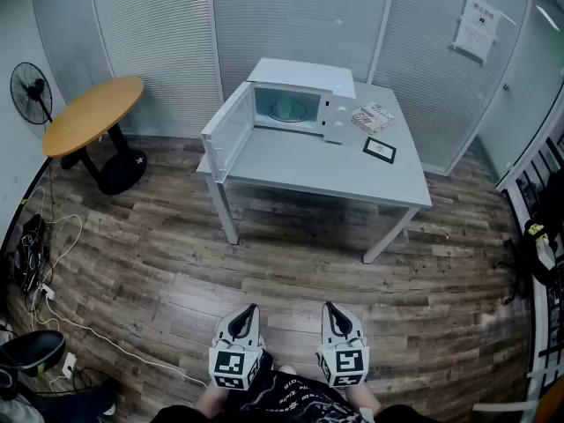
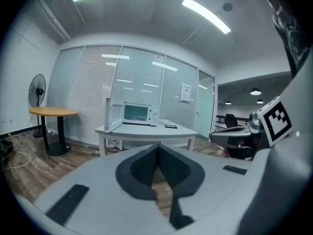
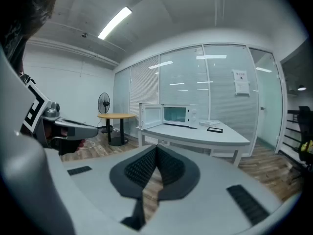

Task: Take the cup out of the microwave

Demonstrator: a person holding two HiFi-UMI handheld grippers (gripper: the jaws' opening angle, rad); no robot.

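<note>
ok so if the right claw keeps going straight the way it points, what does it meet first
Nothing close: the shut right claw aims slightly down across the wood floor toward the grey table. Probably the floor short of the table first, though depth is unclear.

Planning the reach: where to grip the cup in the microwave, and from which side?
From the front, through the microwave opening; its door hangs open at left, so favour the right gripper. The cup is too small here to pick rim or handle.
</note>
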